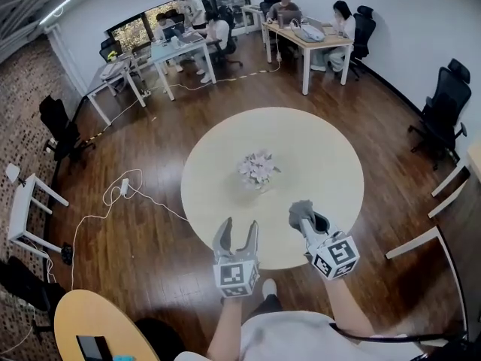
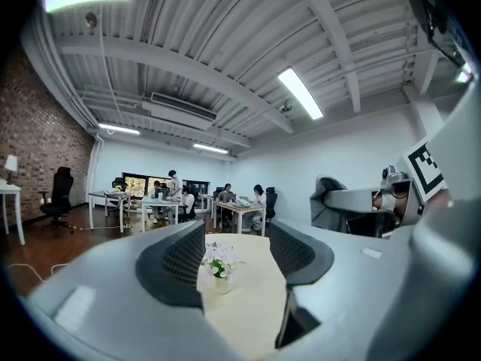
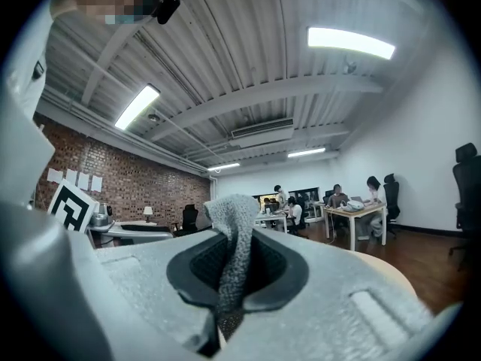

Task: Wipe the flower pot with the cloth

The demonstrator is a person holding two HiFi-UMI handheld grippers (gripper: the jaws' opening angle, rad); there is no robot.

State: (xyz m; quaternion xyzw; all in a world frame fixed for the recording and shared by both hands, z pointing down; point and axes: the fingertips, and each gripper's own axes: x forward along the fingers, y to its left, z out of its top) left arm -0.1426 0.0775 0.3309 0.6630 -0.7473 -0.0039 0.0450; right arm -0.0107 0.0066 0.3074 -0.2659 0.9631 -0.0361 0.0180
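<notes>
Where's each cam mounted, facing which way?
Head view: on person's head, steeply down at round table and flower pot; forearms, left hand-held gripper, right hand-held gripper show.
Left gripper view: rides it, level across table at flower pot; own jaws apart.
Right gripper view: rides it, level toward office desks; jaws shut on cloth.
Shared: head and left views show flower pot.

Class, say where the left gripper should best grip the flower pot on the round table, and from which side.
Probably the pot by its low body, under the flowers, coming level from the near side: it stands upright and blooms cover its top.
</notes>
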